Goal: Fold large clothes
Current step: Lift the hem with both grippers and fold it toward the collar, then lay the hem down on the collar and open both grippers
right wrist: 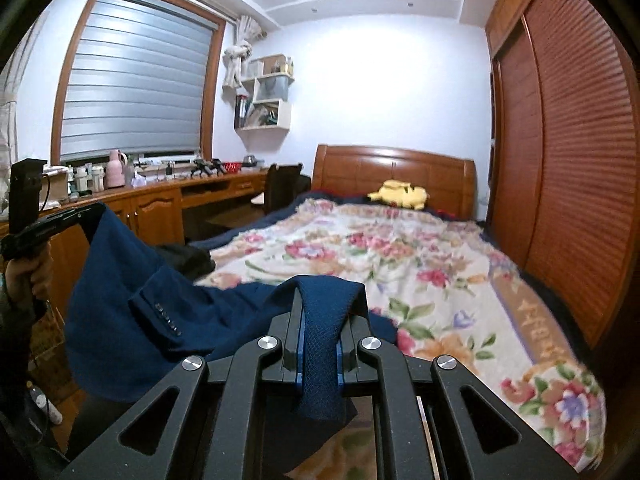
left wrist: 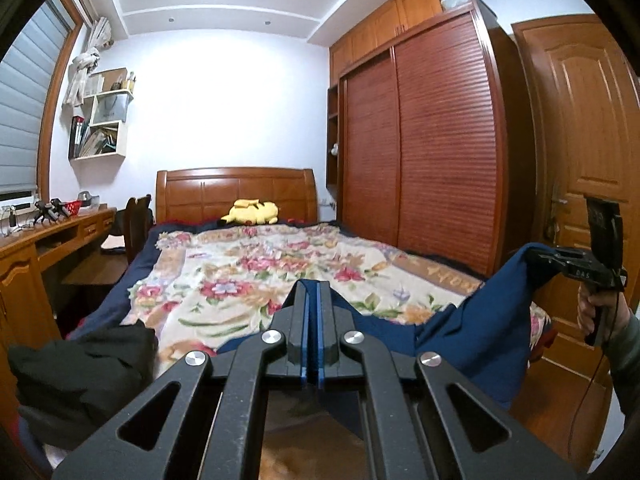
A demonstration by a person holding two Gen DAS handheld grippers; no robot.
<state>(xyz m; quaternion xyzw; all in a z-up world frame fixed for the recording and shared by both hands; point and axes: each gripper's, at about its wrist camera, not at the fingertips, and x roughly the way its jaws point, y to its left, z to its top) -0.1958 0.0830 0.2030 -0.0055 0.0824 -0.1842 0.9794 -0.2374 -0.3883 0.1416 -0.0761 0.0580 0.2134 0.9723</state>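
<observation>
A dark blue suit jacket (right wrist: 132, 300) hangs stretched between my two grippers above the foot of the bed. My left gripper (left wrist: 312, 286) is shut on one edge of it; the blue cloth (left wrist: 472, 340) runs off to the right. My right gripper (right wrist: 326, 284) is shut on a fold of the jacket that drapes over its fingers. A buttoned sleeve cuff (right wrist: 168, 316) hangs in the middle. Each view shows the other gripper: the right one (left wrist: 536, 256) and the left one (right wrist: 94, 210), both gripping the cloth.
The bed carries a floral blanket (left wrist: 248, 272) and a yellow plush toy (left wrist: 254, 213) at the wooden headboard. A black garment (left wrist: 80, 376) lies at the bed's near left corner. A wooden desk (right wrist: 160, 204) stands left, a wardrobe (left wrist: 420, 152) and door (left wrist: 580, 128) right.
</observation>
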